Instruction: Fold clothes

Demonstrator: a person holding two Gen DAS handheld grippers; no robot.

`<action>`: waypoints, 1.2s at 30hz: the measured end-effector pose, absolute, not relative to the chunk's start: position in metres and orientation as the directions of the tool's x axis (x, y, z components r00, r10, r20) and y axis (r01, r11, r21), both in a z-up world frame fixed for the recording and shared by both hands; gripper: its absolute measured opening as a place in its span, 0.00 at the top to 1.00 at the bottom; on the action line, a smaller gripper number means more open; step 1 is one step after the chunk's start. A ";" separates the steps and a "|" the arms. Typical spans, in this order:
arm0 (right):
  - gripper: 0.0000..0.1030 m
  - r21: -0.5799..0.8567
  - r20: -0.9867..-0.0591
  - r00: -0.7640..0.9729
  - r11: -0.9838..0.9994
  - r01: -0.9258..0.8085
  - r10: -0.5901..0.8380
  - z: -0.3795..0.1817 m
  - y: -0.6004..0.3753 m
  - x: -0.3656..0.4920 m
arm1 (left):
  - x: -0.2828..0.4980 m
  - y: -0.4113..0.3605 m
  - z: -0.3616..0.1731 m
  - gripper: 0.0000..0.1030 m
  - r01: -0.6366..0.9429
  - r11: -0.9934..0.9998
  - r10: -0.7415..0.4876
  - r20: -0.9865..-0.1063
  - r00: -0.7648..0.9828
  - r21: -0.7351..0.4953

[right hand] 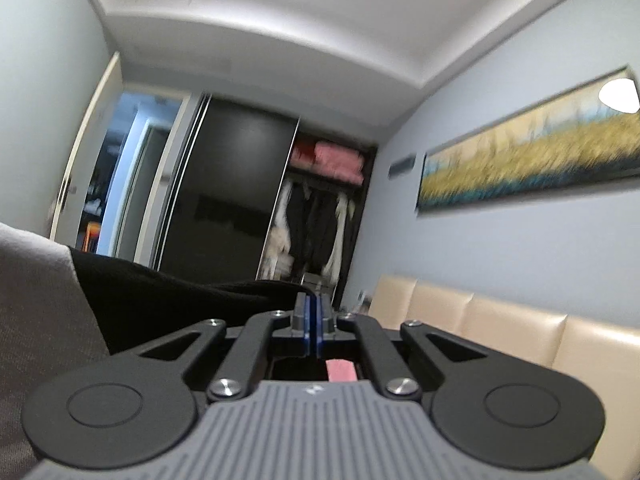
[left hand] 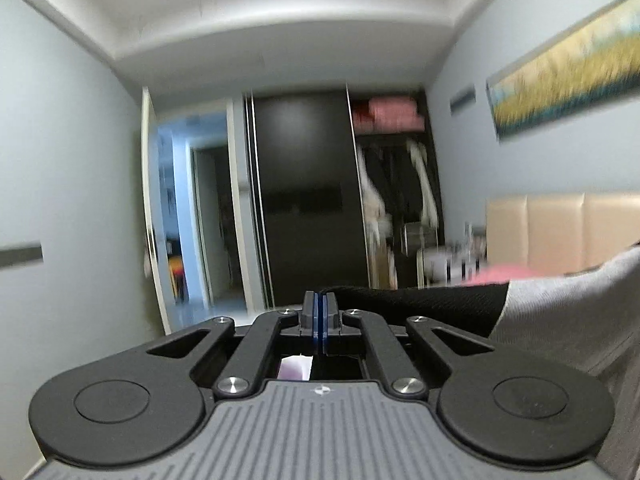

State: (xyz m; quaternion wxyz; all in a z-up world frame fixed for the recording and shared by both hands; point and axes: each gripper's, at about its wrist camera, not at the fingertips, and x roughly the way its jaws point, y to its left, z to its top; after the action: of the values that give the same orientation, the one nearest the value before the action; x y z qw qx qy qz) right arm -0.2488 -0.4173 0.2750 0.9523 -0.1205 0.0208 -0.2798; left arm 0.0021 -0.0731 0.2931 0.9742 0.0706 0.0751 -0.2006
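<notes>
Black gripper parts fill the bottom of both views. Both grippers point across a bedroom, about level.

Biggest of all are the pale blue-grey walls (left hand: 68, 168) and the white ceiling (left hand: 280, 12), which steps down at its edges. Next comes the dark wardrobe (left hand: 304, 184) on the far wall. One of its sliding doors is pushed aside, so you can see coats and white clothes hanging (right hand: 316, 224) inside, and pink folded things on its top shelf (right hand: 340, 158). Left of the wardrobe is an open white door (left hand: 150, 200) with a blue-lit room behind it. A long picture of yellow grass (right hand: 528, 152) hangs on the right wall, and under it is a cream padded headboard (right hand: 500, 320). A round lamp glow (right hand: 618, 94) shines at the picture's end.

The garment (left hand: 560, 304) is grey with a black band (right hand: 168, 296). It stretches between the two grippers, to the right in the left view and to the left in the right view. The blur hides where the cloth ends at the tips.

The left gripper (left hand: 321, 304) has its blue pads pressed together, and the black band reaches right up to them. The right gripper (right hand: 313, 308) is pressed closed too, with the black band running up to its tips. A bit of pink (left hand: 496, 274) shows past the cloth.
</notes>
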 end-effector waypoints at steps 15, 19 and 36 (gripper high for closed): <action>0.97 -0.278 -0.446 0.733 0.858 0.432 -0.514 0.097 -0.512 0.001 | 0.228 -0.147 0.092 0.99 0.359 0.922 -0.213 -0.585 0.783 0.144; 0.97 -0.296 -0.483 0.705 0.855 0.427 -0.519 0.069 -0.530 0.045 | 0.254 -0.149 0.060 0.99 0.349 0.925 -0.190 -0.613 0.767 0.151; 0.97 -0.279 -0.791 0.454 0.902 0.331 -0.411 -0.072 -0.580 0.099 | 0.294 -0.170 -0.083 0.99 0.460 0.861 -0.073 -0.842 0.535 0.218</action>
State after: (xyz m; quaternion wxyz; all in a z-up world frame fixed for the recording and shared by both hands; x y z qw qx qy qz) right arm 0.0992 -0.5800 -0.0718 0.8516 -0.0421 0.4749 -0.2178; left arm 0.2939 -0.1703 -0.0826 0.8498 0.2123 0.4562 -0.1569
